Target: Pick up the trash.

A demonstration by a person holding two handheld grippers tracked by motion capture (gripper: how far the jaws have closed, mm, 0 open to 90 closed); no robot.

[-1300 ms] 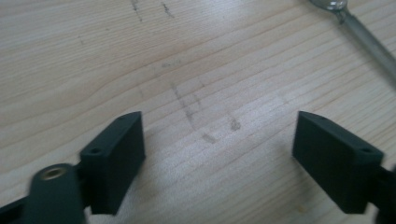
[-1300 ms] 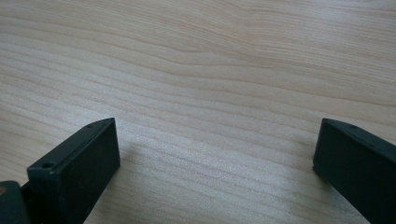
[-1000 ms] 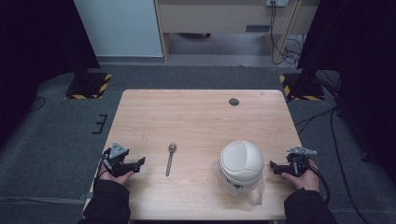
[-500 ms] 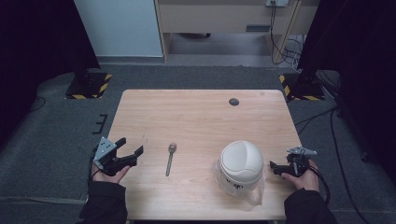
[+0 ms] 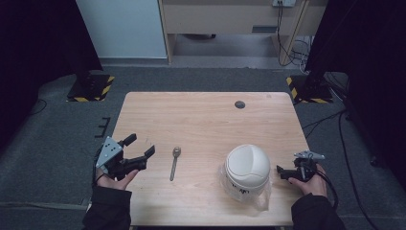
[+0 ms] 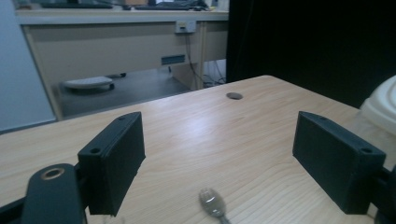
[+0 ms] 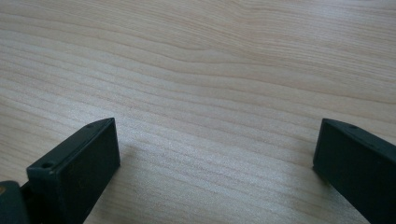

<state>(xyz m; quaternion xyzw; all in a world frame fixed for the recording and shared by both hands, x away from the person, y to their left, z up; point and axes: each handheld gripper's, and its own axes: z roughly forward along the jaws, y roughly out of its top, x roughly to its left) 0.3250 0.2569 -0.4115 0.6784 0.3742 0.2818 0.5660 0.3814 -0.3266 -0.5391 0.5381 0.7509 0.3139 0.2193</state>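
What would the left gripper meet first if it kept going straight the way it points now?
Probably the spoon: its bowl lies low between the open jaws of the left gripper, just ahead. If the gripper passes above it, only bare table follows.

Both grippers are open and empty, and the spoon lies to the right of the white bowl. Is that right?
Not quite. The spoon lies left of the white bowl, between it and the left gripper, as the high view shows. Both grippers, including the right gripper, are open and empty.

We are seeing a spoon lying on the table, left of a helmet. The left gripper is hovering left of the spoon, the right gripper right of the helmet.
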